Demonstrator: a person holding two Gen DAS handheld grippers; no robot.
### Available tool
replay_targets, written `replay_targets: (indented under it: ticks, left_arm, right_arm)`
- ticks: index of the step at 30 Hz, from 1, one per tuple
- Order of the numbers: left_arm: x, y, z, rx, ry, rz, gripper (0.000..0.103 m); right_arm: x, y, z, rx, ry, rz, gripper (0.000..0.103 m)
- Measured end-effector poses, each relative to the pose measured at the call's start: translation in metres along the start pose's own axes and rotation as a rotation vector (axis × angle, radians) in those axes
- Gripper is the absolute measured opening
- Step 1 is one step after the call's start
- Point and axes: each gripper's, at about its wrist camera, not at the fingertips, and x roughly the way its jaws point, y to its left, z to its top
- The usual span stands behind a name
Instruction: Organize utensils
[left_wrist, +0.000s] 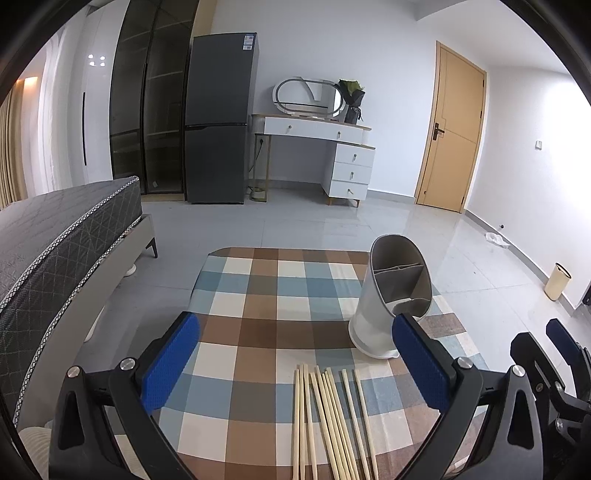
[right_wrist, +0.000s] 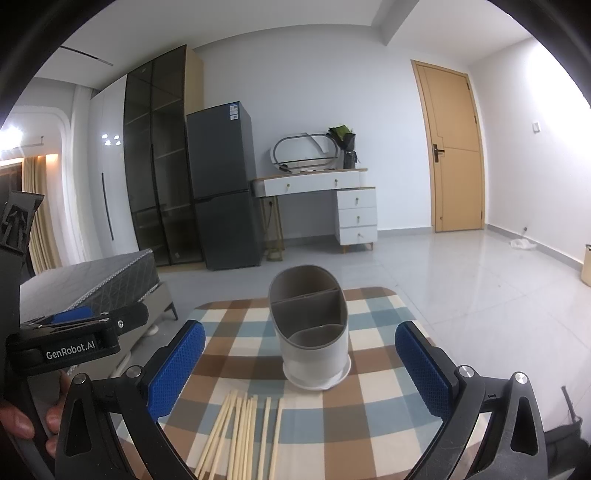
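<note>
Left wrist view, entries listed near to far.

1. Left gripper (left_wrist: 295, 363): jaws spread wide, nothing between the blue pads; tilted down toward the table.
2. Chopsticks (left_wrist: 332, 424): a loose bundle of pale wooden sticks lying flat on the checked tablecloth (left_wrist: 243, 295), inside the span of the open jaws and toward their right side. Long axes run roughly away from the camera, close to parallel with the fingers, fanning slightly.
3. Utensil holder (left_wrist: 388, 299): white, grey-lined, oval, upright, with inner dividers; it stands just beyond the far tips of the sticks, right of centre, no utensils seen inside.
4. Right gripper (left_wrist: 546, 354): partly in frame at the right edge.

Right wrist view, same order.

1. Right gripper (right_wrist: 299, 363): jaws wide apart, holding nothing.
2. Chopsticks (right_wrist: 240, 432): below and left of centre, nearer the left finger.
3. Utensil holder (right_wrist: 310, 332): dead ahead, just past the stick tips.
4. Left gripper (right_wrist: 74, 332): at the left edge, a person's hand (right_wrist: 22, 424) on it.

Judgement: sorting not yet begun. Sticks sit more squarely under the left jaws; because they lie along the fingers, closing across the bundle should pinch their width.

Background: bed, fridge (left_wrist: 218, 118), dressing table, door.
</note>
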Motion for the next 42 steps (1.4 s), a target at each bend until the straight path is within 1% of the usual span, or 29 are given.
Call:
replay_targets:
  ticks: [3, 6, 10, 13, 15, 18, 21, 23, 25, 27, 29, 30, 31, 32, 33, 34, 35, 38, 39, 40, 42]
  left_arm:
    - [-0.001, -0.001, 0.0, 0.01, -0.019, 0.004, 0.101]
    - [0.0, -0.001, 0.001, 0.004, -0.005, 0.002, 0.101]
    - [-0.001, -0.001, 0.001, 0.02, -0.016, 0.008, 0.101]
    - [0.002, 0.0, 0.0, -0.007, 0.016, -0.007, 0.101]
    - [0.004, 0.002, 0.0, -0.013, 0.024, -0.009, 0.101]
    - [0.009, 0.003, -0.002, -0.019, 0.051, -0.011, 0.101]
    - [0.019, 0.005, -0.004, -0.021, 0.089, 0.015, 0.101]
    - [0.028, 0.008, -0.007, -0.026, 0.119, 0.048, 0.101]
    - [0.039, 0.015, -0.009, -0.033, 0.154, 0.091, 0.101]
    - [0.046, 0.023, -0.012, -0.045, 0.18, 0.116, 0.101]
    - [0.055, 0.033, -0.014, -0.058, 0.231, 0.141, 0.101]
    - [0.059, 0.039, -0.015, -0.073, 0.255, 0.151, 0.101]
    - [0.061, 0.045, -0.014, -0.075, 0.288, 0.166, 0.101]
    - [0.065, 0.049, -0.015, -0.1, 0.301, 0.16, 0.101]
    - [0.07, 0.052, -0.017, -0.127, 0.312, 0.155, 0.101]
    - [0.074, 0.057, -0.019, -0.141, 0.33, 0.162, 0.101]
    - [0.08, 0.059, -0.022, -0.168, 0.34, 0.149, 0.101]
    - [0.088, 0.066, -0.025, -0.207, 0.394, 0.154, 0.101]
    - [0.091, 0.067, -0.027, -0.216, 0.408, 0.154, 0.101]
    - [0.094, 0.068, -0.028, -0.224, 0.417, 0.151, 0.101]
    - [0.1, 0.071, -0.031, -0.244, 0.436, 0.145, 0.101]
  right_arm:
    - [0.0, 0.0, 0.0, -0.001, 0.001, -0.002, 0.103]
    - [0.0, 0.0, 0.0, 0.001, 0.0, 0.0, 0.103]
    - [0.001, 0.001, -0.001, -0.002, 0.005, 0.0, 0.103]
    - [0.004, 0.002, -0.001, -0.006, 0.013, 0.0, 0.103]
    - [0.007, 0.003, -0.003, -0.01, 0.026, 0.003, 0.103]
    - [0.017, 0.003, -0.005, -0.016, 0.065, 0.013, 0.103]
    - [0.031, 0.006, -0.01, -0.035, 0.128, 0.013, 0.103]
    - [0.043, 0.007, -0.015, -0.052, 0.178, 0.017, 0.103]
    - [0.059, 0.011, -0.022, -0.085, 0.244, -0.002, 0.103]
    - [0.079, 0.014, -0.032, -0.107, 0.326, -0.003, 0.102]
    - [0.102, 0.017, -0.043, -0.121, 0.416, 0.02, 0.095]
    - [0.112, 0.02, -0.049, -0.135, 0.455, 0.023, 0.093]
    - [0.121, 0.022, -0.055, -0.151, 0.488, 0.021, 0.086]
    - [0.134, 0.025, -0.063, -0.172, 0.53, 0.024, 0.08]
    - [0.142, 0.028, -0.068, -0.185, 0.56, 0.031, 0.079]
    - [0.152, 0.031, -0.074, -0.198, 0.587, 0.033, 0.075]
    - [0.159, 0.032, -0.079, -0.207, 0.602, 0.032, 0.07]
    - [0.182, 0.033, -0.09, -0.232, 0.645, 0.017, 0.069]
    - [0.188, 0.033, -0.092, -0.242, 0.658, 0.011, 0.068]
    - [0.193, 0.034, -0.094, -0.249, 0.669, 0.003, 0.063]
    - [0.205, 0.032, -0.1, -0.24, 0.696, 0.001, 0.062]
